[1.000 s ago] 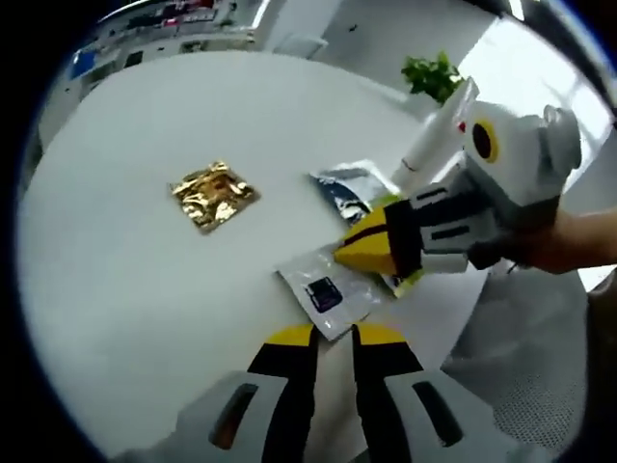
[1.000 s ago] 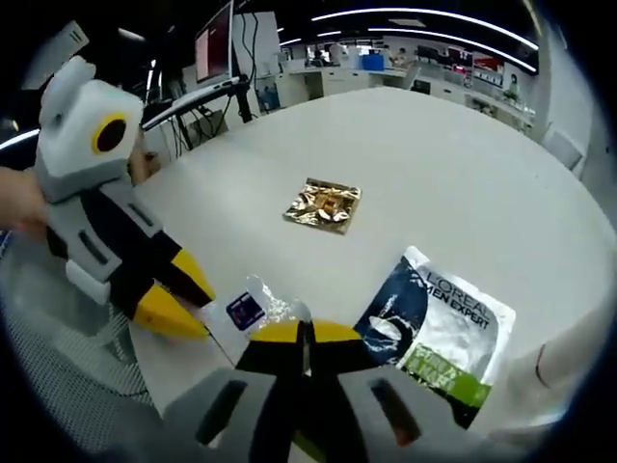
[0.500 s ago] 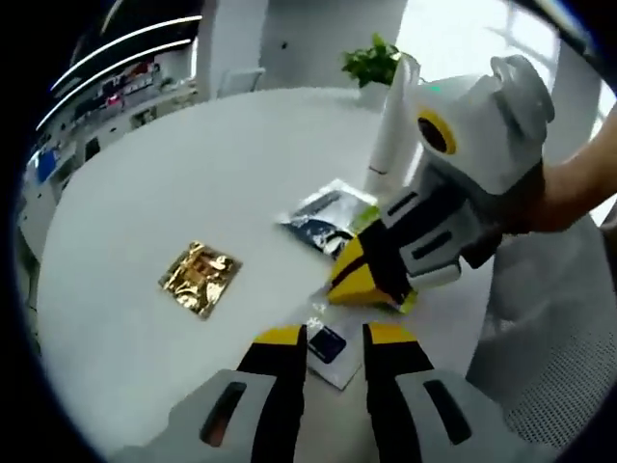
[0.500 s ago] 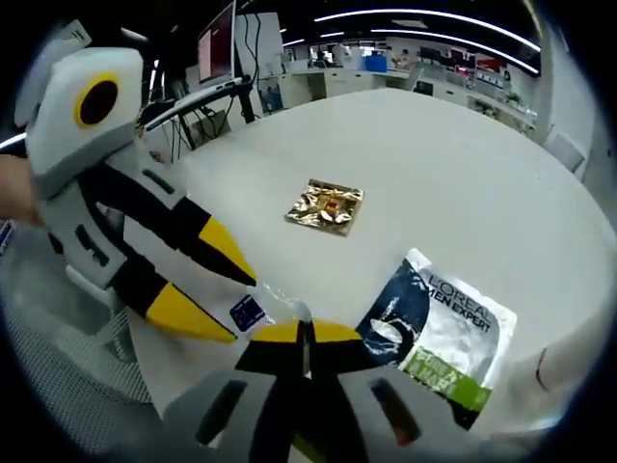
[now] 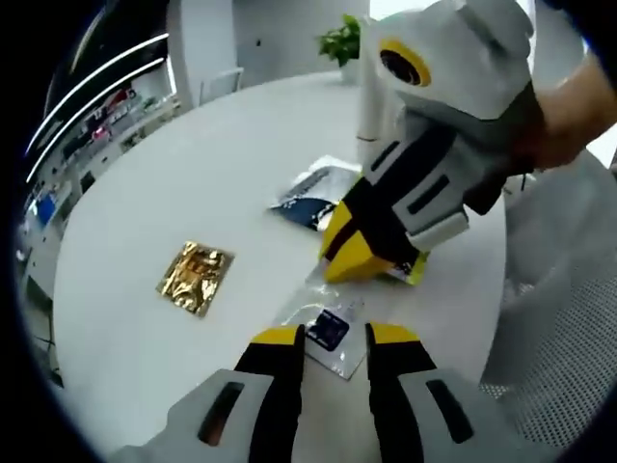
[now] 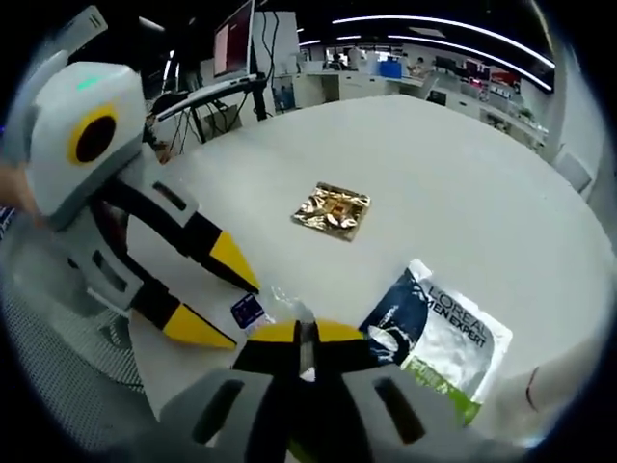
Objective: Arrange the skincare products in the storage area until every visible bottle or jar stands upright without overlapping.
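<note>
Left gripper view shows the task barely started: a clear sachet lies flat just ahead of the left gripper, whose fingers stand narrowly apart with nothing between them. The right gripper comes in from the right with its yellow fingers together on the sachet's far corner. A dark L'Oreal pouch lies flat beside it, partly under the sachet's edge as far as I can tell, and a gold foil packet lies well apart toward the middle. A white tube stands upright behind the right gripper. So the flat packs are left to sort out; none of them stands.

Everything rests on a round white table, bare and smooth, in an open office with ceiling strip lights, desks with monitors, and a potted plant past the table's edge.
</note>
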Tool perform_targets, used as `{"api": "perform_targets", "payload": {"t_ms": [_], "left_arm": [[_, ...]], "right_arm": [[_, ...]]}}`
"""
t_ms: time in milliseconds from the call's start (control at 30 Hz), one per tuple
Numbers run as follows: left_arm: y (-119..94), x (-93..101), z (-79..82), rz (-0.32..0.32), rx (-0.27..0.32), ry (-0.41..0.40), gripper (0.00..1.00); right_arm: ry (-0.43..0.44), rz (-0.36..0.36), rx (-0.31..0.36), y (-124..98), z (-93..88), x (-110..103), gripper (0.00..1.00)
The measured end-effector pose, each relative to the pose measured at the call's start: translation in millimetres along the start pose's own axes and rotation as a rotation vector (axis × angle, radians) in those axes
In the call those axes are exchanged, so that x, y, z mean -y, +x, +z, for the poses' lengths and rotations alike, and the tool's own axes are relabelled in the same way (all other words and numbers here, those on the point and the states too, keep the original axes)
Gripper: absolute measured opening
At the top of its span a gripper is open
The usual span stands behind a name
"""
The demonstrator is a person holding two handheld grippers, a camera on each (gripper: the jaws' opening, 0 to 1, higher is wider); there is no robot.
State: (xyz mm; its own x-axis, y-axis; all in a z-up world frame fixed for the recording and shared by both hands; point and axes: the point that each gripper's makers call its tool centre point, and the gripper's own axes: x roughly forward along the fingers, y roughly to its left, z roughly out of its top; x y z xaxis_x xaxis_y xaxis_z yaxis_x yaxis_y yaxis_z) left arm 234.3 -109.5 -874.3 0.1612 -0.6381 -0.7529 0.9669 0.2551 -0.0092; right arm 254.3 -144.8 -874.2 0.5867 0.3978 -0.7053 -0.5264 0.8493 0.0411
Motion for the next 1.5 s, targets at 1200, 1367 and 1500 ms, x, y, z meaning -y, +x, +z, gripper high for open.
{"api": "perform_targets", "payload": {"t_ms": [1200, 1367, 1500], "left_arm": [[-16.0, -3.3, 15.3, 0.038, 0.023, 0.010, 0.28], [-23.3, 1.1, 17.3, 0.040, 0.036, 0.014, 0.33], [-28.7, 4.6, 16.8, 0.048, 0.036, 0.018, 0.38]], "right_arm": [[-0.028, -0.063, 0.071, -39.1, 13.5, 6.3, 0.32], [-0.017, -0.052, 0.094, -48.6, 14.9, -1.9, 0.38], [0.005, -0.038, 0.110, -55.5, 12.1, -8.9, 0.44]]}}
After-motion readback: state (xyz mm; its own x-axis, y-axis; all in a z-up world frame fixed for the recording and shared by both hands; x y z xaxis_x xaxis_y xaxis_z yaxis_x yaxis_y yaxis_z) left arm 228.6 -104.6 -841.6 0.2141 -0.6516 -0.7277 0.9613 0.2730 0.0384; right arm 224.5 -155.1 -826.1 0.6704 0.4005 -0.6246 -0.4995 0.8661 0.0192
